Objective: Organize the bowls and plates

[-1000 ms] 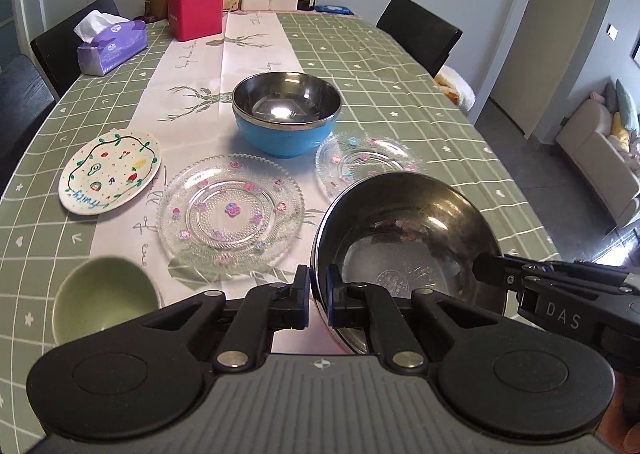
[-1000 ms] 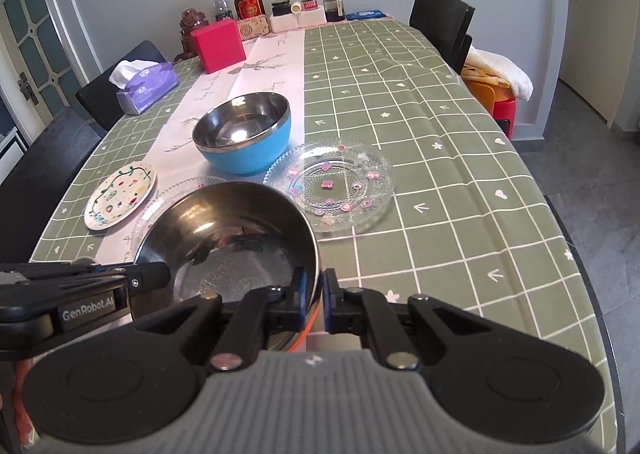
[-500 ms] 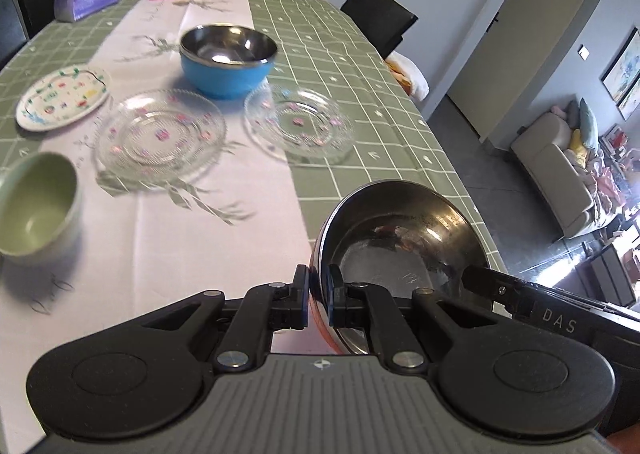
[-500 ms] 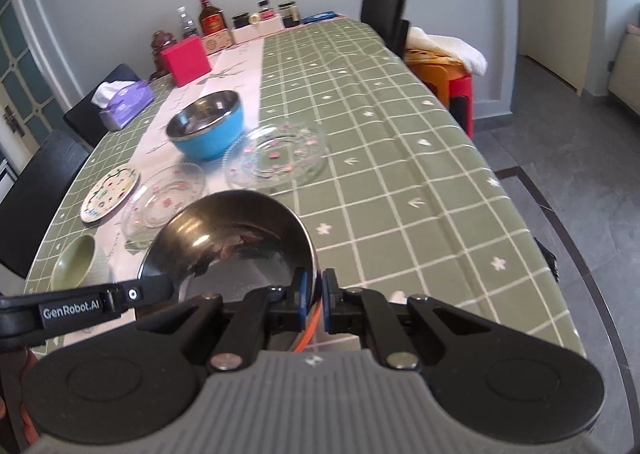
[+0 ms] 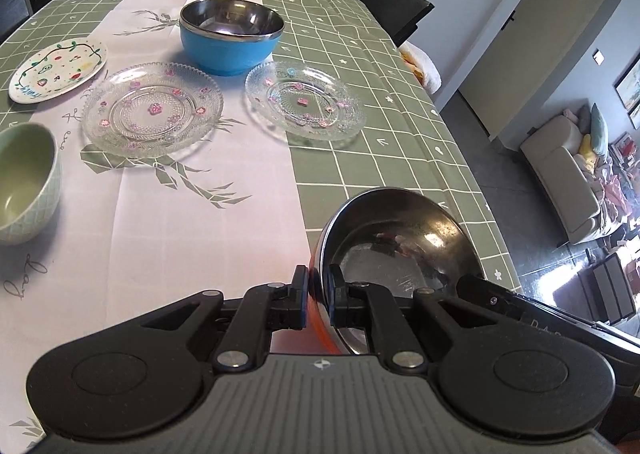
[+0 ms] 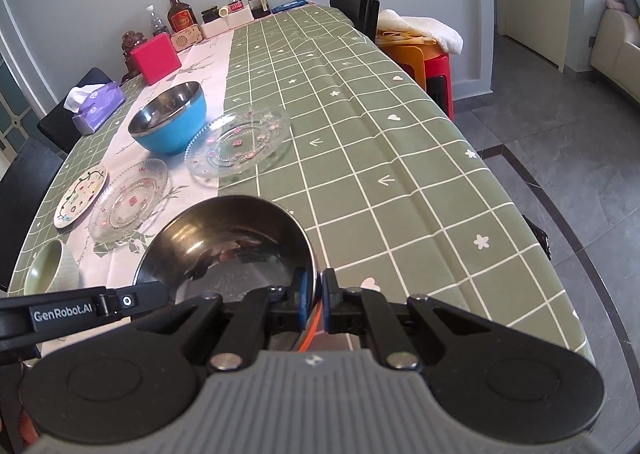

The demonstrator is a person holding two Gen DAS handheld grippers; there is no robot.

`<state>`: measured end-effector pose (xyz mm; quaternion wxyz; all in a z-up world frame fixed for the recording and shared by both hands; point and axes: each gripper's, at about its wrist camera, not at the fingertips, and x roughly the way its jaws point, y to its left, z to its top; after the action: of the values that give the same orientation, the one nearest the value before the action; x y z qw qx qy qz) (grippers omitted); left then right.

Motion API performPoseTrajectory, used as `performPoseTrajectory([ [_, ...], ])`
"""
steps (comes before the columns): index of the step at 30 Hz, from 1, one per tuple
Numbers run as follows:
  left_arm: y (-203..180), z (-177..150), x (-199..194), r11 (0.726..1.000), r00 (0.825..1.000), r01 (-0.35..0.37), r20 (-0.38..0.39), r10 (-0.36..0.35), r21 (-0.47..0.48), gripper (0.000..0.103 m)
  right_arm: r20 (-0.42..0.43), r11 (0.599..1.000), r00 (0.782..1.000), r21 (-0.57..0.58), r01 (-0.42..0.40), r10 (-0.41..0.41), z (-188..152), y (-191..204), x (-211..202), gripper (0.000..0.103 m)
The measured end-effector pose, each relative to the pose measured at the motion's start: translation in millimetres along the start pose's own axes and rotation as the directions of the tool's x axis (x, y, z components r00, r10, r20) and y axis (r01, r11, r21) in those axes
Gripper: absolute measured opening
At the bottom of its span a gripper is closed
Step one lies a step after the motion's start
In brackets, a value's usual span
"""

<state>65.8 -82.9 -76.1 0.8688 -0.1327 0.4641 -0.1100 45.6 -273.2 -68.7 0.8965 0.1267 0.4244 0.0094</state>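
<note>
So both tools are clamped on the same steel bowl [image 5: 400, 250], one on each side of its rim. The left tool [image 5: 318, 304] pinches the rim's left edge, the right tool [image 6: 319, 304] pinches the right edge, and the bowl hangs between them over the near end of the worktop [image 6: 380, 133], tilted a bit with its orange outside showing at the rim.

What matters for the next move, I'd say: the blue bowl [image 5: 230, 37] sits straight ahead and further up the worktop, left of the held bowl in both views, so the left hand is the nearer one. The two glass plates lie in between, the left plate [image 5: 152, 109] and the right plate [image 5: 304, 99], just in front of the blue bowl. If the steel bowl is meant to nest in the blue one, it has to travel forward-left over the right plate. The green bowl [image 5: 24, 181] sits off at the left edge, near the painted plate [image 5: 58, 67].
</note>
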Motion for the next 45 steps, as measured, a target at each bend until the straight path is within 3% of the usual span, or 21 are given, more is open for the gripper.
performPoseTrajectory([
  [10,-1,-1,1,1.000,1.000,-0.003,0.021,0.003,0.012,0.010,0.011,1.000,1.000,-0.021,0.006,-0.006,0,2,2,0.006],
  [12,1,-1,1,1.000,1.000,0.004,0.025,-0.004,0.008,0.021,0.007,1.000,1.000,-0.023,-0.001,0.001,0,3,1,0.010],
  [14,3,-1,-2,1.000,0.999,0.004,0.042,-0.004,0.002,0.040,0.014,1.000,1.000,-0.030,0.005,-0.004,-1,4,0,0.017],
  [15,3,-1,-4,1.000,0.999,-0.001,0.053,0.001,0.004,0.043,0.020,0.999,1.000,-0.035,0.008,-0.007,-1,5,-2,0.033],
  [16,4,-1,-6,1.000,0.998,-0.010,0.063,0.009,0.007,0.046,0.033,0.999,0.999,-0.041,0.013,-0.012,-1,6,-5,0.040],
  [20,6,3,-18,0.999,0.995,-0.016,0.097,0.014,0.029,0.057,0.067,0.997,0.997,-0.072,0.031,-0.026,1,11,-15,0.049],
  [27,6,11,-42,0.986,0.994,-0.019,0.113,0.000,0.165,0.059,0.090,0.989,0.996,-0.145,-0.003,0.016,17,26,-33,0.068],
  [34,21,37,-64,0.974,0.994,0.006,0.107,-0.031,0.228,0.060,0.055,0.968,0.994,-0.239,-0.079,0.095,45,65,-36,0.075],
  [41,52,81,-75,0.984,0.996,0.004,0.088,-0.020,0.178,0.059,-0.036,0.943,0.987,-0.290,-0.162,0.158,78,114,-20,0.077],
  [45,71,105,-71,0.989,0.997,-0.017,0.078,0.006,0.144,0.059,-0.064,0.932,0.987,-0.327,-0.158,0.145,91,139,-2,0.077],
])
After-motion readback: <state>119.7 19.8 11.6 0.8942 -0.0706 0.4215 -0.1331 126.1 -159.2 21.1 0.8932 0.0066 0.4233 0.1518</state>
